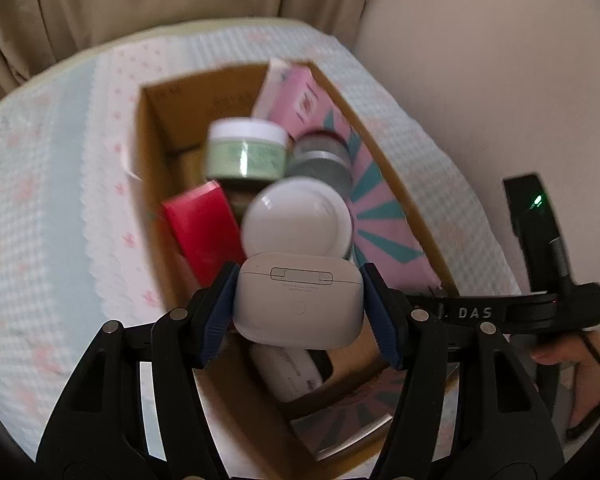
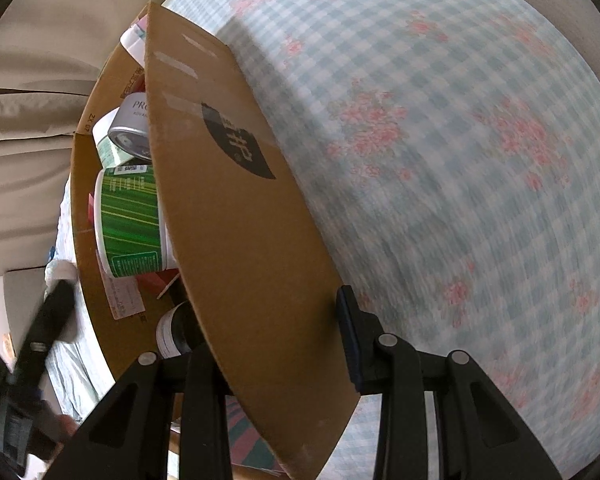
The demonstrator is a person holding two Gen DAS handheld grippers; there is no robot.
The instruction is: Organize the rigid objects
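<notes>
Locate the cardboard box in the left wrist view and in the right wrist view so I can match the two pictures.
Left wrist: the cardboard box fills the centre, seen from above, open, with jars and cartons inside; the left tool holds a white earbud case over it.
Right wrist: its brown side wall runs diagonally through the middle, between the fingers of the right tool.
Shared landmark: the checked floral cloth under the box.

The left wrist camera is looking steeply down, close above the open cardboard box (image 1: 156, 128), while the right wrist camera is facing along that box's outer wall, very near it.
</notes>
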